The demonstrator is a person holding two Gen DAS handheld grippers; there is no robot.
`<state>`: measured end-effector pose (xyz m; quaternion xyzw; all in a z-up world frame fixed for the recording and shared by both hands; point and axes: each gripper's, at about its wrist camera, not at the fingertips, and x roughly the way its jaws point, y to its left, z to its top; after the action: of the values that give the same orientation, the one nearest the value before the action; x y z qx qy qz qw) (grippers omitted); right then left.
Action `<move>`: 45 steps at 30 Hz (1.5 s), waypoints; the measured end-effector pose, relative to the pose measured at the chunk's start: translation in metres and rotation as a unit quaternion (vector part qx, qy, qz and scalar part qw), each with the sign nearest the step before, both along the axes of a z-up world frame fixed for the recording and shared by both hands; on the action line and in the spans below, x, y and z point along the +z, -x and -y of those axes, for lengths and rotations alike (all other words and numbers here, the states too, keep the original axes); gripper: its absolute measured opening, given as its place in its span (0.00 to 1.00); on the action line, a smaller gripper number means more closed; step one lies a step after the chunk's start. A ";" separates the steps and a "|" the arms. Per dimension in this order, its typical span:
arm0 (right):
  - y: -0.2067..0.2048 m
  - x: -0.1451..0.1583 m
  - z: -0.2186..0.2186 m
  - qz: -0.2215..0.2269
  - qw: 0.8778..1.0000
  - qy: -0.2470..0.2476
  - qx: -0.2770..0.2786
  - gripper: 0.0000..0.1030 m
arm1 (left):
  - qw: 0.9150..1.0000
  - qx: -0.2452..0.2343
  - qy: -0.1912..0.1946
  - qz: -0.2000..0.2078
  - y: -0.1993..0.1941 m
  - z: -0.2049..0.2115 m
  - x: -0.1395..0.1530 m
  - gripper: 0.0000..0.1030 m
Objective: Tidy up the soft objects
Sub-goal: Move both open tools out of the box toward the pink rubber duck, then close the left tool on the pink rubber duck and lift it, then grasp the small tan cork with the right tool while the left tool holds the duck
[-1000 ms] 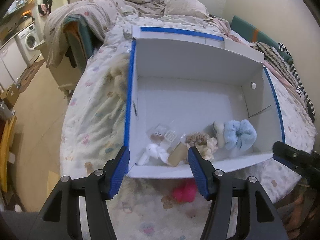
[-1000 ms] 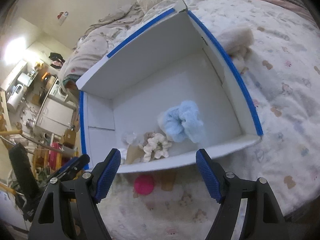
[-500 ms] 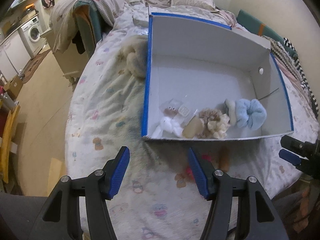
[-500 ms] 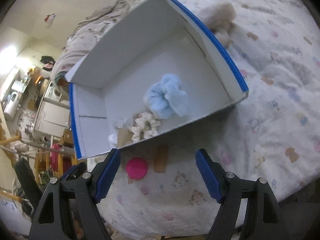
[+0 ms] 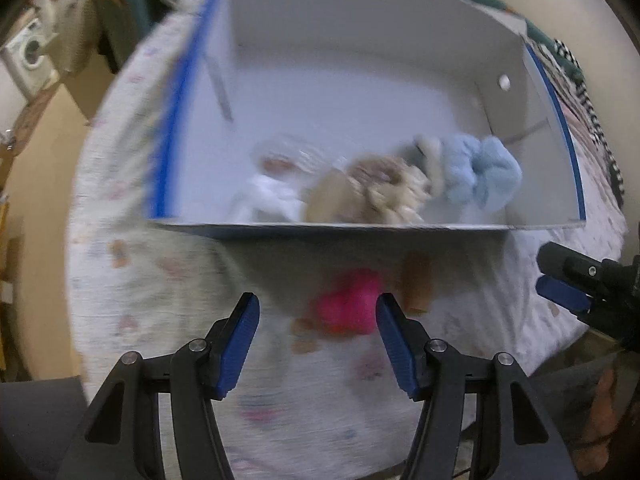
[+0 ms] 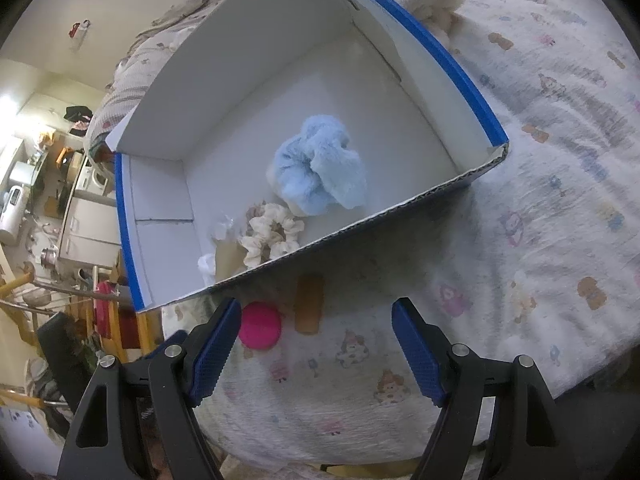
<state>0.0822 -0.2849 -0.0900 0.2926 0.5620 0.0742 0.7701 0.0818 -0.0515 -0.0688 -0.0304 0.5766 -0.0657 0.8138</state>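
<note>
On the bed [image 6: 560, 200], just outside the near wall of the box [image 6: 440, 40], lies a pink puff [image 6: 260, 325], with a tan strip [image 6: 309, 304] beside it; both remain unsorted, by my reading. Inside the box: a blue scrunchie [image 6: 320, 166], a cream scrunchie [image 6: 272, 236], some white bits I cannot identify. My left gripper [image 5: 316, 330] is spread wide and holds nothing; the puff sits just ahead of it, toward its right-hand finger, view blurred. My right gripper [image 6: 312, 346] is likewise spread and empty, with the puff close to its left-hand finger. I expect the puff to be very light, squashy, not fragile; it should compress under the pads, so I would take it across its middle, pressing slightly into the bedding; risk of pinching the sheet with it.
</note>
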 end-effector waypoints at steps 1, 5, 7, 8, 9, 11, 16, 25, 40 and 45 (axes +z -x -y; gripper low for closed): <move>0.000 -0.001 0.000 -0.002 1.000 0.002 0.000 0.80 | 1.000 -0.006 0.003 -0.007 -0.002 0.006 -0.004 0.56; 0.001 -0.005 0.002 -0.009 1.000 0.005 -0.002 0.80 | 0.999 -0.020 -0.009 -0.030 -0.011 0.031 -0.024 0.56; 0.002 -0.007 0.004 -0.010 1.000 0.006 -0.001 0.80 | 0.999 -0.023 -0.018 -0.040 -0.015 0.038 -0.032 0.55; 0.002 -0.007 0.004 -0.011 1.000 0.007 -0.001 0.80 | 0.998 -0.022 -0.024 -0.047 -0.017 0.040 -0.038 0.51; 0.002 -0.008 0.005 -0.011 1.000 0.007 -0.002 0.80 | 0.998 -0.021 -0.027 -0.051 -0.019 0.042 -0.041 0.37; 0.001 -0.008 0.006 -0.012 1.000 0.007 -0.002 0.80 | 0.997 -0.021 -0.028 -0.063 -0.021 0.043 -0.047 0.37; 0.000 -0.010 0.004 -0.015 1.000 0.005 0.006 0.80 | 0.997 -0.036 -0.033 -0.065 -0.022 0.046 -0.050 0.36; -0.004 -0.022 -0.007 -0.030 0.999 -0.002 0.026 0.80 | 0.998 -0.011 -0.044 -0.036 -0.016 0.030 -0.034 0.36; -0.037 -0.058 -0.083 -0.062 0.989 0.085 0.106 0.43 | 0.999 0.035 -0.030 0.004 0.003 -0.036 0.000 0.36; -0.040 -0.064 -0.114 -0.047 0.974 0.169 0.146 0.17 | 0.999 0.040 -0.030 0.003 -0.001 -0.043 0.003 0.36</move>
<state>0.1223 -0.1713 -0.1544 0.0762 0.6382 0.0755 0.7623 0.0829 -0.0080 -0.0663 -0.0291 0.5743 -0.0160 0.8180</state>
